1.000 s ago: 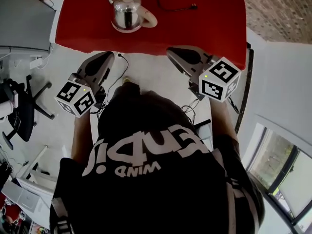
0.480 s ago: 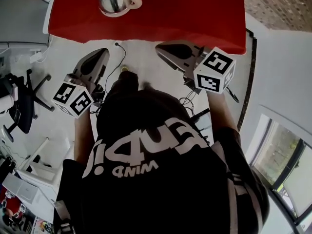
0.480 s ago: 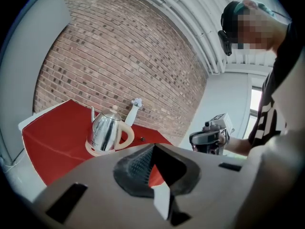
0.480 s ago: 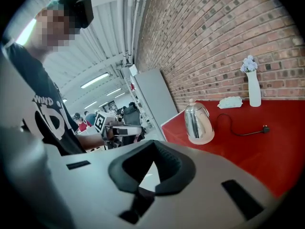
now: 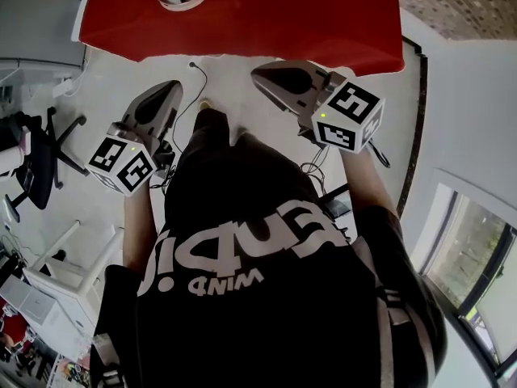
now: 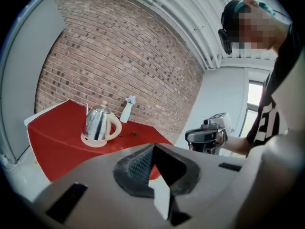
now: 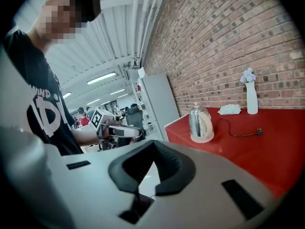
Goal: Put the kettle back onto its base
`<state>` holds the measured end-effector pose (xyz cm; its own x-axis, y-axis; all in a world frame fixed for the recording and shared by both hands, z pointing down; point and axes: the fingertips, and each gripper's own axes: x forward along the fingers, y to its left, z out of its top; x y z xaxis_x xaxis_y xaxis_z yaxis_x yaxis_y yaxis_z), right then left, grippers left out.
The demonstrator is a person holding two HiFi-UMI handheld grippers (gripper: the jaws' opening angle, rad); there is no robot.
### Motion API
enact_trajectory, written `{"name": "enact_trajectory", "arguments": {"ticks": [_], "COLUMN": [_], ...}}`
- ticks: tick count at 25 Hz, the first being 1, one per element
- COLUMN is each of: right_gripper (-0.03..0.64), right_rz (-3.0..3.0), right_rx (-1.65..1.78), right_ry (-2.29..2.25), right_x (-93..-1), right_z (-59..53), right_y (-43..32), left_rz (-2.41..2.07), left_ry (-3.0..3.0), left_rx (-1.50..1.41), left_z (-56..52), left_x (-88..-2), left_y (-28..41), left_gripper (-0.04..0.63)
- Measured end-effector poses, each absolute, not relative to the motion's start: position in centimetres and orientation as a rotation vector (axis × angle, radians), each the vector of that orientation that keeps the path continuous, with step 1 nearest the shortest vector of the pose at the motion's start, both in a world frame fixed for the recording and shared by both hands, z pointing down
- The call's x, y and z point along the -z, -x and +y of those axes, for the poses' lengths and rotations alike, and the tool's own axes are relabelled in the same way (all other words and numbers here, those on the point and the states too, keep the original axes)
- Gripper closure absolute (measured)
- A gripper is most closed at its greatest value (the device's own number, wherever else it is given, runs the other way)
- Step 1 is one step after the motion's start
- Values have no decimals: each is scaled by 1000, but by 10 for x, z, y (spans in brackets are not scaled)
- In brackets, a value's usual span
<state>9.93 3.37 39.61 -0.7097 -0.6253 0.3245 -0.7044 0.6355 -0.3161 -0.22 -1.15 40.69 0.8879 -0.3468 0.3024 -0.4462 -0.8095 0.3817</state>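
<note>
The red surface (image 5: 307, 23) has been left farther away than in the earlier frames. The kettle (image 6: 97, 123) is seen upright on its base (image 6: 94, 141), well ahead, a bit nearer the left tongs (image 5: 171, 90). These and the right tongs (image 5: 260, 74) are shut, with nothing held. A vase (image 6: 126, 109) and cord (image 7: 236, 130) are set behind; nothing blocks the way.

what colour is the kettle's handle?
The handle is cream, like the base; clearest in the left gripper view.
</note>
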Motion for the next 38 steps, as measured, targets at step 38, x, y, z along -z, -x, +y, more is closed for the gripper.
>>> {"name": "enact_trajectory", "arguments": {"ticks": [38], "right_gripper": [596], "right_rz": [-2736], "right_rx": [-393], "right_ry": [-1235], "right_x": [-361], "right_z": [87], "right_y": [-77], "left_rz": [-505], "left_ry": [-2672], "left_rx": [-293], "left_z": [51], "left_x": [-393], "left_y": [18], "left_gripper": [586]}}
